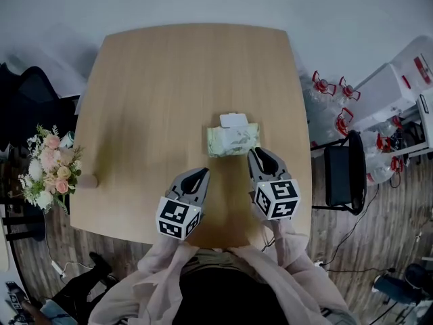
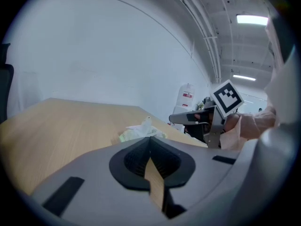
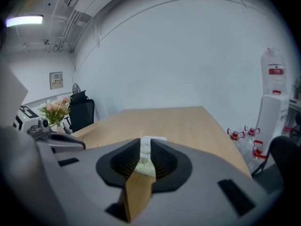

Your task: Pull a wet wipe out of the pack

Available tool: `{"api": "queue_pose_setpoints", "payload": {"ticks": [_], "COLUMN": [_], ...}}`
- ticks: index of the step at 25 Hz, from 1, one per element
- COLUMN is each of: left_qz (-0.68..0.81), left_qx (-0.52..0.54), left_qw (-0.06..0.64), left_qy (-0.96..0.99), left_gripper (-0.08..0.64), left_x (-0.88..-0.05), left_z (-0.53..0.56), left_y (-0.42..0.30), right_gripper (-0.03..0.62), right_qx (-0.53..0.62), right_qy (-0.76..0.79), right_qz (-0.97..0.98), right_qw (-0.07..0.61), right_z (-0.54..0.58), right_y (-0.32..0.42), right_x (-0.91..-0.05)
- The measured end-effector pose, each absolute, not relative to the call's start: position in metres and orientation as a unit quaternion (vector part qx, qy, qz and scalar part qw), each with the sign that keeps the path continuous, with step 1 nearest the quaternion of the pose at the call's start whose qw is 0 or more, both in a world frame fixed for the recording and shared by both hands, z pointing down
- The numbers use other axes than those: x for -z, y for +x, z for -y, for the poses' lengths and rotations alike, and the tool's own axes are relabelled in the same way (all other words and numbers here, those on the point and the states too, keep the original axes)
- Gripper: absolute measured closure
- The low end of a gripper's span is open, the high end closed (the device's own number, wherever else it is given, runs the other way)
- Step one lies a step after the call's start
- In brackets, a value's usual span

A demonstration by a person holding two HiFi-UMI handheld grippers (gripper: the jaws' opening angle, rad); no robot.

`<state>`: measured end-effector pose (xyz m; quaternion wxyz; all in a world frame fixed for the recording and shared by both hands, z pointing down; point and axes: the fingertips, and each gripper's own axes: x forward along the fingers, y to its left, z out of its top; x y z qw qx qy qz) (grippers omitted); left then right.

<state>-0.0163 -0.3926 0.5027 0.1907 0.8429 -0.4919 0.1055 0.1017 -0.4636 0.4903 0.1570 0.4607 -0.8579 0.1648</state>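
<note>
The wet wipe pack [image 1: 232,139], pale green with a leaf print, lies on the wooden table [image 1: 169,80] right of its middle, its white flap [image 1: 233,120] on the far side. My right gripper [image 1: 259,153] hovers just right of and nearer than the pack, open, nothing between its jaws; in the right gripper view the pack [image 3: 146,157] shows through the gap. My left gripper [image 1: 201,173] sits left of and nearer than the pack, its jaws meeting at the tips, empty. The left gripper view has the pack [image 2: 141,132] ahead with white wipe material poking up.
A bouquet of flowers [image 1: 47,168] stands off the table's left edge, with a small beige cylinder [image 1: 88,180] on the table beside it. A black chair [image 1: 345,175] and water bottles [image 1: 325,93] are to the right of the table.
</note>
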Motion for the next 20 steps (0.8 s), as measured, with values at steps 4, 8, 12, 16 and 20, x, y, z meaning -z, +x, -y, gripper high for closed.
{"api": "queue_pose_setpoints", "payload": {"ticks": [4,8,12,16,20], "left_qz": [0.495,0.502,0.508,0.514,0.52], "left_qx": [-0.11,-0.113,-0.123,-0.129,-0.129], "left_qw": [0.202,0.209,0.213,0.219,0.227], "left_qy": [0.838,0.832,0.826,0.819,0.814], "left_gripper": [0.549,0.549,0.549,0.549,0.549], "left_x": [-0.51,-0.517,-0.526,-0.533,-0.537], "left_z": [0.401,0.41,0.415,0.418,0.42], "left_y": [-0.015,-0.017,-0.019,-0.022,-0.025], "right_gripper": [0.494,0.462,0.446,0.437,0.436], "right_qx": [-0.163,-0.166,-0.165,-0.142,-0.136], "right_qy": [0.447,0.43,0.419,0.403,0.396], "right_qz": [0.862,0.866,0.868,0.872,0.874], "right_qw": [0.174,0.191,0.21,0.239,0.245], "right_z": [0.477,0.49,0.501,0.509,0.514], "right_y": [0.096,0.087,0.082,0.075,0.068], "right_x": [-0.505,-0.52,-0.535,-0.544,-0.549]}}
